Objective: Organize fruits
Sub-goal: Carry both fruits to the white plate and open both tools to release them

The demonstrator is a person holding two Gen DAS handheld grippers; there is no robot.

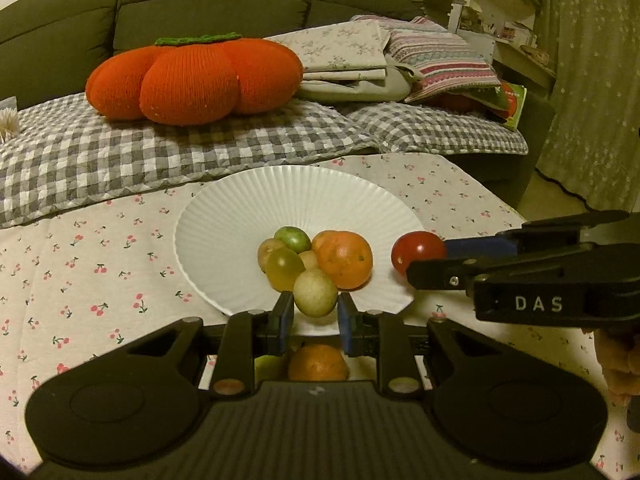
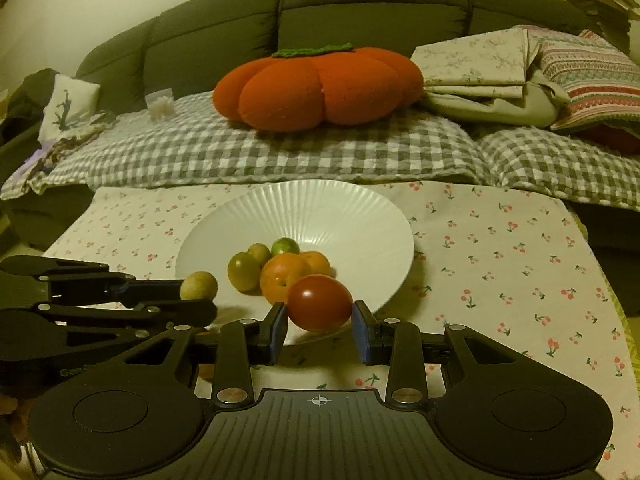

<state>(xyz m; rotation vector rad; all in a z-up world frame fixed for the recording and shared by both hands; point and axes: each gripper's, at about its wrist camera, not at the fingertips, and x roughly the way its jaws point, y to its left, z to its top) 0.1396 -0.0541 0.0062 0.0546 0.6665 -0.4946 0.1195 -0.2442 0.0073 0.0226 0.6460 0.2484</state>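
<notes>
1. Left gripper (image 1: 315, 316) holds a pale round fruit (image 1: 315, 293) between narrowly parted jaws, over the white plate (image 1: 240, 216) rim.
2. Right gripper (image 2: 320, 326) pinches a red tomato (image 2: 320, 303), jaws wider, at the same rim.

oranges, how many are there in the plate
2, both in the white plate. The nearer orange sits just behind the red tomato held in the right gripper; the second orange sits right behind it. More may be hidden in the pile.
</notes>
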